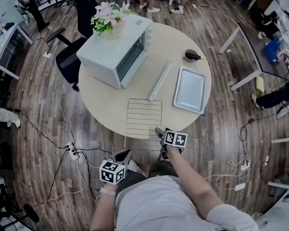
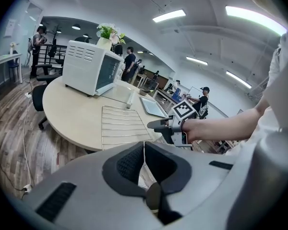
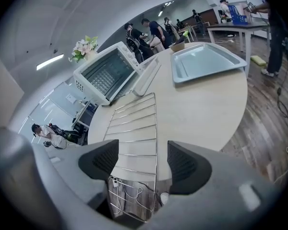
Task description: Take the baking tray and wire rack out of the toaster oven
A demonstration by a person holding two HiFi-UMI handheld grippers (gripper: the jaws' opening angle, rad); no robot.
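One rack (image 3: 134, 121) below right gripper (image 3: 143, 152).

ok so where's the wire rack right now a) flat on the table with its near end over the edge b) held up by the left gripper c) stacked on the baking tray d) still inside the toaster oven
a: the wire rack lies flat on the round table, its near end past the rim, apart from the baking tray and outside the toaster oven.
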